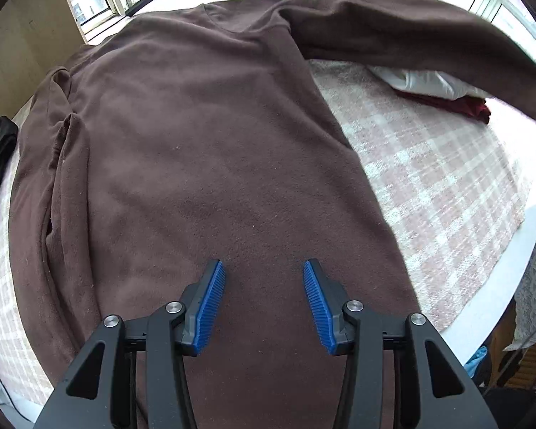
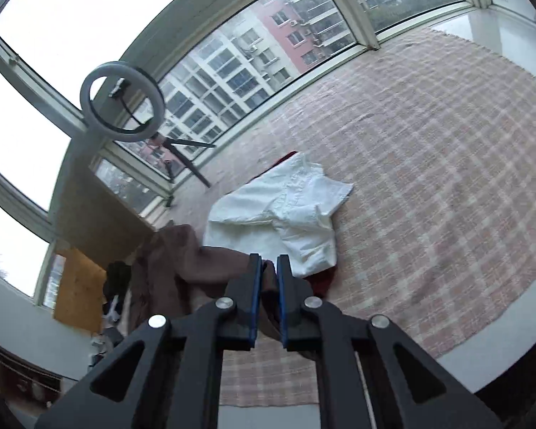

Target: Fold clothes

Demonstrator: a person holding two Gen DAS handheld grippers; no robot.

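Sweater (image 1: 203, 150) flat, collar toward window, hem near | left tool (image 1: 264, 271) apart | right tool (image 2: 269, 268) clamped on sleeve (image 1: 428, 32)

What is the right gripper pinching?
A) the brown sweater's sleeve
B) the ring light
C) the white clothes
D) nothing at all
A: the right gripper is shut on brown fabric of the brown sweater's sleeve, which the left wrist view shows lifted above the checked blanket, while the white clothes lie untouched beyond it.

Left gripper (image 1: 264, 271) hangs with jaws spread wide; right gripper (image 2: 267, 268) is clamped on brown sleeve (image 2: 211, 264)
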